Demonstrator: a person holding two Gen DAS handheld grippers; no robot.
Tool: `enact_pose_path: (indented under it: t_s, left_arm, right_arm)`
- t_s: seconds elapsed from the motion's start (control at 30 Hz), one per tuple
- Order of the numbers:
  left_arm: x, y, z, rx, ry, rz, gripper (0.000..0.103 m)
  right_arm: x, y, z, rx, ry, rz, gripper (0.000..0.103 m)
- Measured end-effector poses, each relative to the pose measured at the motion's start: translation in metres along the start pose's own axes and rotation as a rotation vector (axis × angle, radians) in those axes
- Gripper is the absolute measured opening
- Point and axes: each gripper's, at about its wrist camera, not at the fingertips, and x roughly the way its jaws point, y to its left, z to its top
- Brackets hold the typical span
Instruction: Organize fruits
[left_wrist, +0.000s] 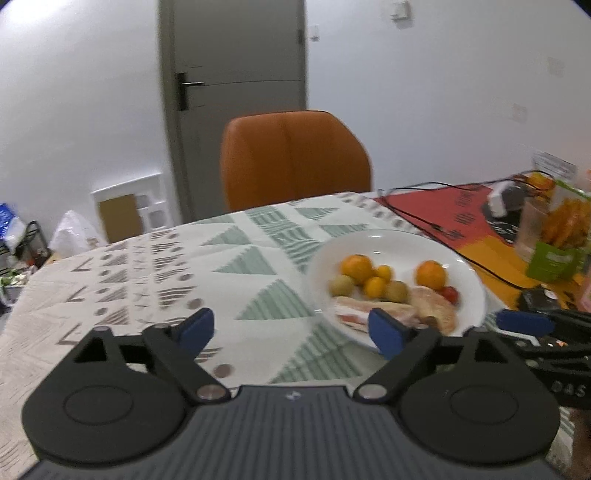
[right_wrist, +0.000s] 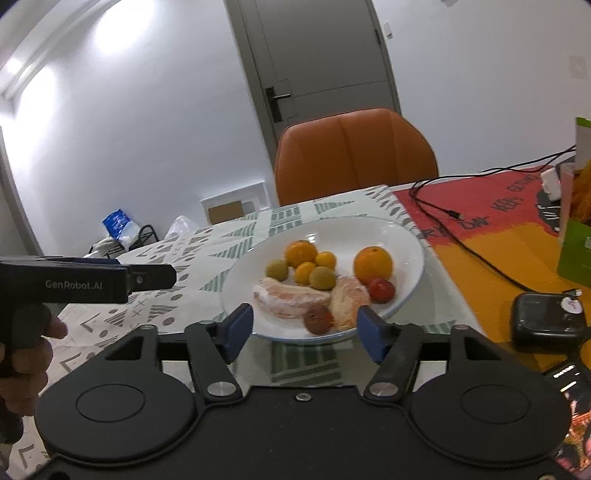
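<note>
Left gripper (left_wrist: 291, 334): jaws stand wide apart, nothing between them; blue pads hang above the patterned tablecloth (left_wrist: 236, 258)
Left view, ahead of the jaws: bare cloth lies between the fingers; the white plate (left_wrist: 469, 295) sits beyond the right pad, which overlaps its near rim in the picture
Person's hand (right_wrist: 26, 369): grips the handle of the left gripper at the far left of the right wrist view
Right gripper (right_wrist: 304, 330): jaws stand open, empty, level with the near rim of the plate; contact with the rim cannot be told
Fruit between and beyond the right jaws: a peeled pale segment (right_wrist: 290, 301) lies nearest, a second pale piece (right_wrist: 349, 301) just beside it on the right, a dark reddish fruit (right_wrist: 318, 319) in front of both
Fruit further ahead: two green fruits (right_wrist: 277, 270), three small yellow-orange fruits clustered around an orange (right_wrist: 301, 253)
Fruit right of the cluster: a larger orange (right_wrist: 373, 264) stands apart, with a red fruit (right_wrist: 381, 290) touching its near side
Beyond the plate: orange chair (right_wrist: 354, 155) at the table's far edge
Right of the right jaws: black cable (right_wrist: 476, 254) over a red and yellow cloth (right_wrist: 491, 291); a black device (right_wrist: 546, 321) near the right finger
</note>
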Motion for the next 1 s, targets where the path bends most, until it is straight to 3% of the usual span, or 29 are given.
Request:
enact_pose_path:
  t_s: [0.4,0.53,0.9,1.0]
  left_arm:
    - [-0.025,0.038,-0.018,-0.064,0.043,0.055,0.095]
    - [-0.035,0.049,-0.024,-0.08,0.077,0.068,0.095]
    - [-0.075,0.082,-0.038,-0.147,0.054,0.148,0.096]
    - [-0.083,0.088,-0.043,-0.157,0.048,0.159,0.103]
  right_arm:
    - [-0.003,0.031,0.001,-0.018,0.018,0.056,0.102]
    - [-0.002,0.043,0.0,-0.024,0.033,0.073,0.103]
    - [-0.01,0.073,-0.002,-0.077,0.053,0.104,0.103]
    - [-0.013,0.08,-0.004,-0.096,0.056,0.106,0.103]
